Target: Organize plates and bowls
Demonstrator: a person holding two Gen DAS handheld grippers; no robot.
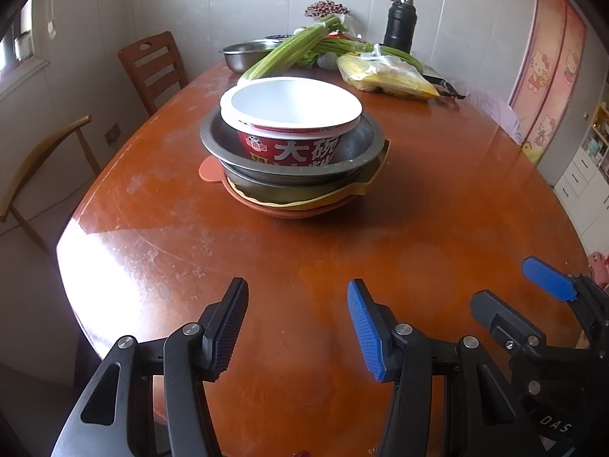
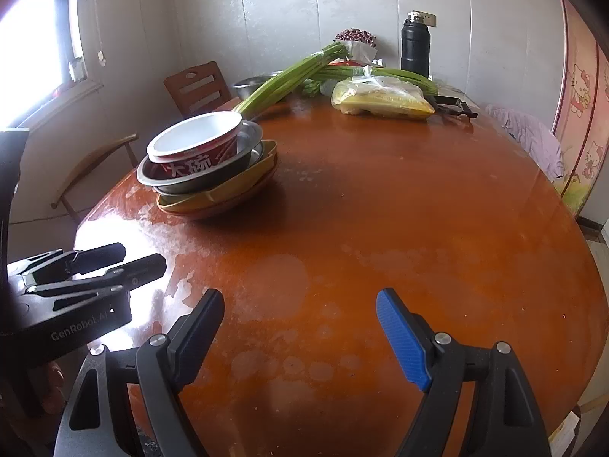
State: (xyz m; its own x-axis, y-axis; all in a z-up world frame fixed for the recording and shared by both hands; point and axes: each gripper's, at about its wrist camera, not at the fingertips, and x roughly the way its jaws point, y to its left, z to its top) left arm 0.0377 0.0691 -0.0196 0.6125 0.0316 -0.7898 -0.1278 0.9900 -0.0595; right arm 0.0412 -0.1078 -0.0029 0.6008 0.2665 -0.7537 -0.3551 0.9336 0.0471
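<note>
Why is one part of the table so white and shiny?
Left wrist view: window light glares white off the table near its left edge. Right wrist view: the window itself is blown out, and the fisheye lens bends the walls and table edge.

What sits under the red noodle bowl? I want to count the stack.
The red noodle bowl sits in a metal bowl; below are another metal dish, a yellow plate and an orange plate. Anything between them is hidden.

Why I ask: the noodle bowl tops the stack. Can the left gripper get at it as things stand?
Probably yes. The left gripper is open and empty, facing the instant noodle bowl, with only bare table between them.
</note>
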